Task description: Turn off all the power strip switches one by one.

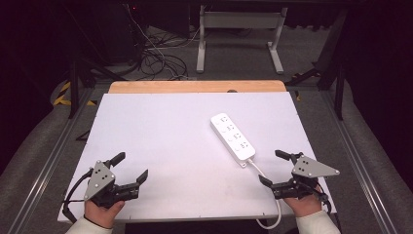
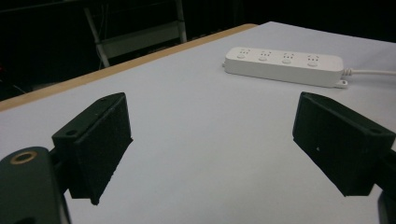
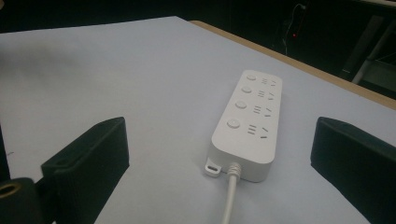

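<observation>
Two tools rest in my hands at the near edge of the bench [image 1: 160, 126], and both have their jaws spread wide with nothing between them. My left tool [image 1: 130, 168] sits near the bench's near left corner, well apart from the white power strip [image 1: 233, 137]. My right tool [image 1: 276, 168] sits near the near right corner, close to the strip's cable end but not touching it. The power strip lies flat on the white bench surface, right of centre, running at a slant away from me with its four sockets facing up. In my right gripper view the strip [image 3: 247, 123] lies between the two black jaws but farther off, its white cable [image 3: 231, 196] leading back toward me. In the high view that cable [image 1: 265, 178] runs off the near edge of the bench beside my right hand [image 1: 303, 204]. In my left gripper view the strip [image 2: 285, 65] lies across the far part of the bench.
</observation>
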### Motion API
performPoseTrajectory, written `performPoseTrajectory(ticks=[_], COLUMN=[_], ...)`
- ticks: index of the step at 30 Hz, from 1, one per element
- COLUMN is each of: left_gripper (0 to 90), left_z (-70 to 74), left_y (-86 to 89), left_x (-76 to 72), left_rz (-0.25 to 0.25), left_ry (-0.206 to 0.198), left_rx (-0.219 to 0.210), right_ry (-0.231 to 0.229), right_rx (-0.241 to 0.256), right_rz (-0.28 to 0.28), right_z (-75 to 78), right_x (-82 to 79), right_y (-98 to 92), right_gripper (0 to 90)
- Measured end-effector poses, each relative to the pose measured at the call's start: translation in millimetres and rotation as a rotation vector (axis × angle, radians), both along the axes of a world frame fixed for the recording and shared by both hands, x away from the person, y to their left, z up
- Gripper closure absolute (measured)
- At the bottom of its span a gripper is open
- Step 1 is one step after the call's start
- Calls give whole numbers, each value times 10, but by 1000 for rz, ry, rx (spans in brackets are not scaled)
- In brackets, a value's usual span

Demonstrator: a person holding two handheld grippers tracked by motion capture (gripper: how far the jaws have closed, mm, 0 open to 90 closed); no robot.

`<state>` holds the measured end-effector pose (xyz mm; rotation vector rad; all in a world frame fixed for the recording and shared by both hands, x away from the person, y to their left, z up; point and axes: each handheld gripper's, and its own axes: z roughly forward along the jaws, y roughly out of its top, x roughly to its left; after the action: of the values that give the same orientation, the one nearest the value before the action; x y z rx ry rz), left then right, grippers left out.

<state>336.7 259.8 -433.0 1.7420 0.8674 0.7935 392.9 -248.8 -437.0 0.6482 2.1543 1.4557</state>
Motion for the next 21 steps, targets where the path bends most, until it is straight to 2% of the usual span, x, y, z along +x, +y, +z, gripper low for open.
performPoseTrajectory(ticks=[3, 8, 11, 14, 21], left_gripper=[126, 130, 131, 131, 131], left_z=[1, 0, 2, 2, 1], left_y=[-1, -7, -7, -8, -9], left_x=[-4, -10, -12, -13, -11], left_rz=[10, 12, 11, 12, 10], left_ry=[-18, -24, -21, -21, -21], left_rx=[24, 40, 40, 39, 38], right_ry=[4, 6, 5, 12, 32], right_rx=[-3, -5, -9, -21, -16], right_rz=[3, 5, 5, -3, 9], right_z=[-3, 0, 6, 20, 62], right_x=[3, 3, 5, 1, -2], right_y=[5, 3, 9, 23, 53], right_gripper=[48, 54, 76, 143, 162])
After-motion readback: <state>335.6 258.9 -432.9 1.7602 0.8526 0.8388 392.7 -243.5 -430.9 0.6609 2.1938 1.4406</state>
